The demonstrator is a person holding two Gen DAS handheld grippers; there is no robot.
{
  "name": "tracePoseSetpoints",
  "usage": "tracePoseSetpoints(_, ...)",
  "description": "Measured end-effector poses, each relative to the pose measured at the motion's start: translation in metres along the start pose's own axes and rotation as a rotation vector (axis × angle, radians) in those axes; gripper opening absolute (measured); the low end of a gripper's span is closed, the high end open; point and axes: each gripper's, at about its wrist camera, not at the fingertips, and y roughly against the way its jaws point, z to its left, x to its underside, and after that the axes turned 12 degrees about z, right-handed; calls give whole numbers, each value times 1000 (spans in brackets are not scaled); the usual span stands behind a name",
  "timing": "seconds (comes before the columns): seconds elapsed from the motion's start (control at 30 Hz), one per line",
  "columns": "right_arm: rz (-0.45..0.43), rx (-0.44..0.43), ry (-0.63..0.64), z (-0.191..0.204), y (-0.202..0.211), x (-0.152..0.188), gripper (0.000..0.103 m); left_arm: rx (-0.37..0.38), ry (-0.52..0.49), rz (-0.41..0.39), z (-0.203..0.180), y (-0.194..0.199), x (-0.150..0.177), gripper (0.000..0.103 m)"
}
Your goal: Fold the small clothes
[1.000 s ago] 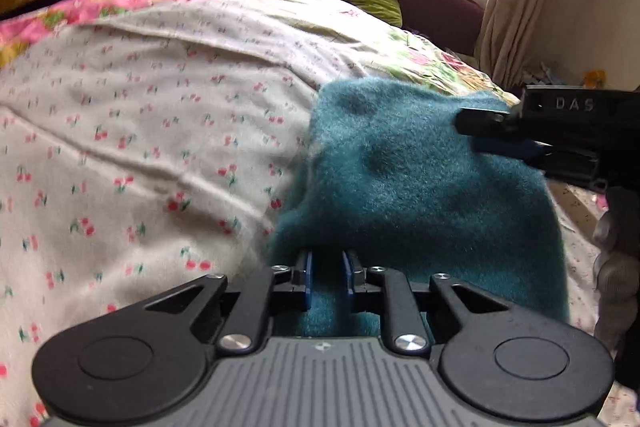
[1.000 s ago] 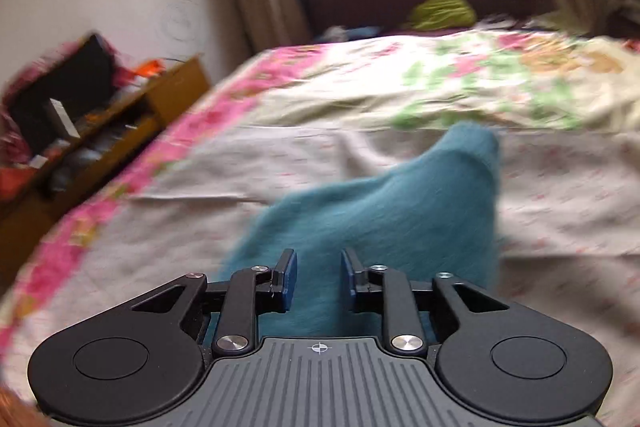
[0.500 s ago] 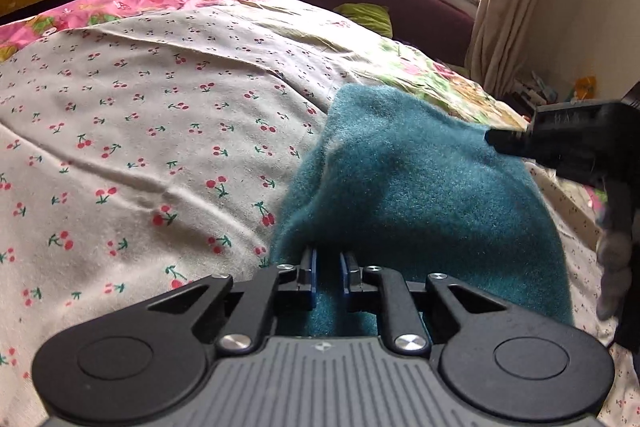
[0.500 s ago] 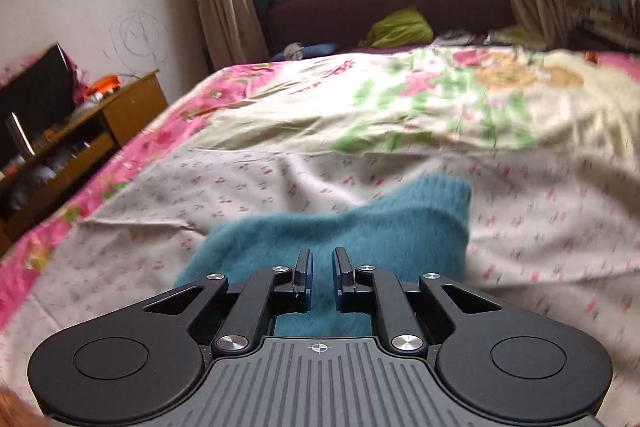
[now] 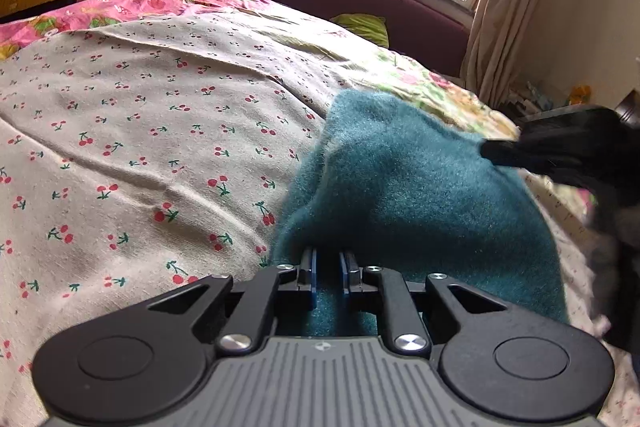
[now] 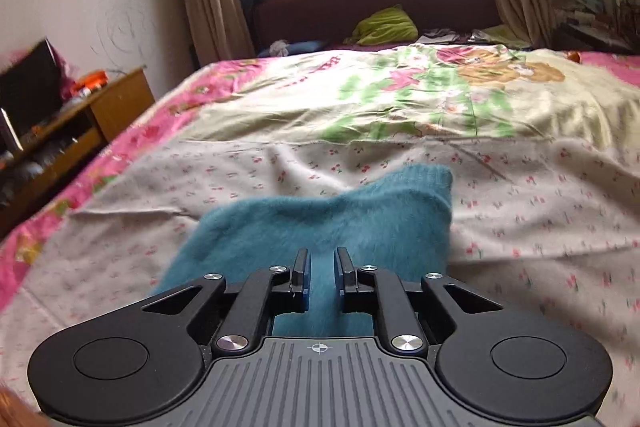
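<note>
the left gripper (image 5: 328,277) has its fingers (image 5: 309,277) drawn in tight on the near edge of the teal fuzzy garment (image 5: 416,195), the cloth running up between the blue pads, so this is a firm pinch on its edge. the right gripper (image 6: 320,277) is clenched the same way, fingers (image 6: 300,277) nipping another part of that garment (image 6: 340,211) with teal fabric filling the narrow gap. the garment lies on the cherry-print sheet (image 5: 152,131) spread over the bed, with a floral quilt (image 6: 420,95) beyond it toward the maroon headboard (image 6: 372,3). the step in hand looks like a fold mid-carry: both corners are held and the near edge is raised off the sheet, the cloth bunched and humped rather than flat. the next move probably calls for carrying both pinched corners forward together, level with one another, over the far edge, then setting them down and letting go; uneven travel would likely skew the crease. the left wrist view shows what the right does not: the right gripper's dark body (image 5: 568,151) at the right edge, reaching onto the garment's far right side, and the hump in the cloth between the two grips. the right wrist view alone shows the garment's free far corner (image 6: 436,175) lying on the sheet, and the wooden cabinet (image 6: 92,123) beside the bed.
</note>
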Motion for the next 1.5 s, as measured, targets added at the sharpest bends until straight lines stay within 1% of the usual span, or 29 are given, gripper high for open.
tracePoseSetpoints(0.1, -12, -3, 26, -1, 30, 37, 16, 28, 30, -13, 5, 9, 1, 28)
tracePoseSetpoints(0.2, -21, 13, 23, -5, 51, 66, 16, -10, 11, -23, 0, 13, 3, 28)
tracePoseSetpoints(0.3, -10, -30, 0, -12, 64, 89, 16, -71, -16, -35, -9, 20, 4, 28)
tracePoseSetpoints(0.33, 14, -24, 13, -11, 63, 95, 20, -84, -27, -45, -12, 24, 4, 30)
tracePoseSetpoints(0.37, 63, -12, 27, -9, 56, 99, 23, -100, -37, -54, -15, 29, 5, 33)
tracePoseSetpoints(0.4, 99, -7, 28, -9, 51, 102, 25, -119, -48, -53, -17, 32, 6, 38)
tracePoseSetpoints(0.43, 112, -4, 22, -9, 50, 105, 25, -136, -64, -30, -19, 31, 7, 44)
tracePoseSetpoints(0.5, 102, -42, -7, -13, 61, 108, 25, -173, -93, 60, -19, 21, 7, 49)
tracePoseSetpoints(0.57, 85, -94, -58, -20, 76, 114, 25, -174, -70, 60, -17, 28, 10, 49)
tracePoseSetpoints(0.7, 68, -110, -107, -30, 95, 136, 25, -200, -76, 21, -21, 59, 20, 49)
tracePoseSetpoints(0.77, 69, -119, -130, -33, 100, 148, 26, -197, -73, 26, -23, 72, 29, 49)
tracePoseSetpoints(0.83, 67, -92, -119, -31, 106, 160, 26, -191, -84, 38, -29, 83, 41, 49)
tracePoseSetpoints(0.97, 65, -5, -44, -15, 117, 172, 27, -191, -173, 77, -57, 90, 68, 53)
tracePoseSetpoints(1.03, 40, 21, 3, -6, 124, 178, 32, -195, -216, 89, -71, 89, 77, 56)
tracePoseSetpoints(1.07, 29, 29, 25, -1, 128, 181, 33, -192, -229, 98, -78, 90, 79, 57)
tracePoseSetpoints(1.17, -7, 35, 68, 9, 139, 187, 33, -161, -252, 110, -91, 95, 85, 60)
tracePoseSetpoints(1.3, -34, 22, 64, 11, 151, 189, 38, -168, -267, 98, -104, 106, 94, 74)
tracePoseSetpoints(1.4, -38, 18, 47, 7, 155, 193, 38, -166, -264, 104, -107, 111, 100, 75)
tracePoseSetpoints(1.5, -31, 14, 31, 3, 155, 196, 38, -181, -260, 111, -107, 111, 102, 75)
